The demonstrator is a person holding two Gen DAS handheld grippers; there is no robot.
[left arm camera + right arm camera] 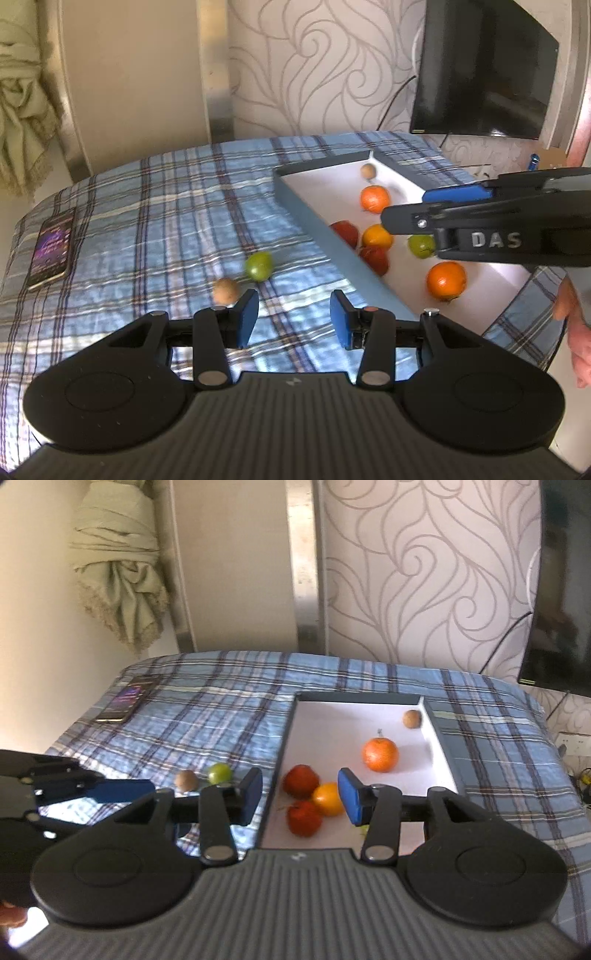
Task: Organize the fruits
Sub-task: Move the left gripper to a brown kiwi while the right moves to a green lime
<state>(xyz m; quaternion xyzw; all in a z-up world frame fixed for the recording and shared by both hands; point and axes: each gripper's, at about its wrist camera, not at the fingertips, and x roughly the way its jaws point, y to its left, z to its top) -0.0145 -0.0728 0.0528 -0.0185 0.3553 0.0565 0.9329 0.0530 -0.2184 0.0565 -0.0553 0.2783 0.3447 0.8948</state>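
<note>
**Fruit in a tray and on a plaid cloth, two grippers empty**

The left gripper [293,317] hangs over a blue plaid cloth [155,206], its blue fingers [246,314] parted with nothing between them. Just beyond its left fingertip lie two loose fruits: one green fruit [259,266] and one brown fruit [226,291], side by side.

To the right of those fingers sits a shallow tray [306,218] with a white floor. In it are seven fruits: three oranges [373,198], two red fruits [345,233], one green one [421,245] and one small brown one [368,171] in the far corner.

The right gripper [301,794] is above the tray's near end, fingers apart and holding nothing; the red fruits and one orange show between and beyond them.

One phone [53,245] lies far left on the cloth.
</note>
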